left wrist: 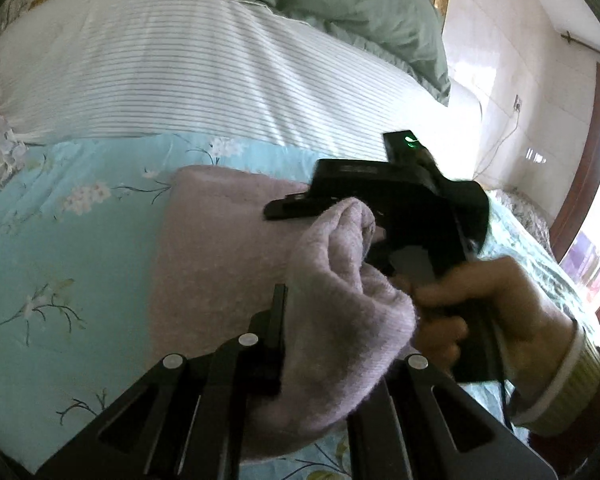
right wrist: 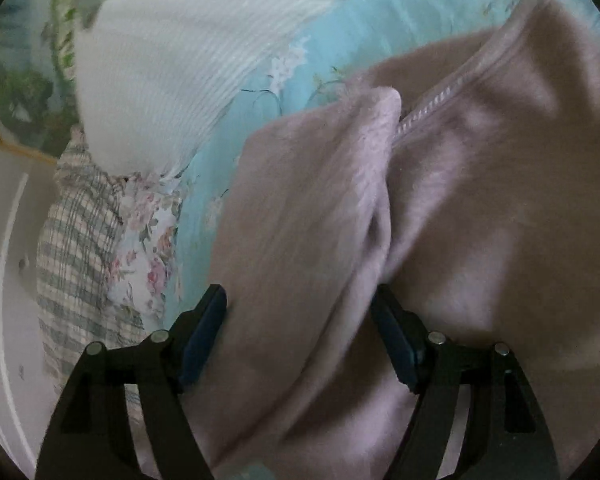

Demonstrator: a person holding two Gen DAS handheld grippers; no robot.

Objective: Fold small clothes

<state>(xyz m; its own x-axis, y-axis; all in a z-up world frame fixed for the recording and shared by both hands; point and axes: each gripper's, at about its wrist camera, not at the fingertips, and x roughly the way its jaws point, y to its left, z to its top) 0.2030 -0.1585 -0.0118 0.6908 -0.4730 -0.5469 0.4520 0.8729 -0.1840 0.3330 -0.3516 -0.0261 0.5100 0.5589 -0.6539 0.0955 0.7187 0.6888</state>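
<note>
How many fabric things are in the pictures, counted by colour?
Pink fleece garment: 1
Light blue floral bedsheet: 1
White striped quilt: 1
Green pillow: 1
Checked cloth: 1
Total: 5

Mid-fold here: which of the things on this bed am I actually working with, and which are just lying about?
In the job:
pink fleece garment, with its zipper
left gripper, cloth between its fingers
right gripper, fleece between its fingers

Just lying about:
blue floral quilt
white striped pillow
green pillow
plaid cloth
</note>
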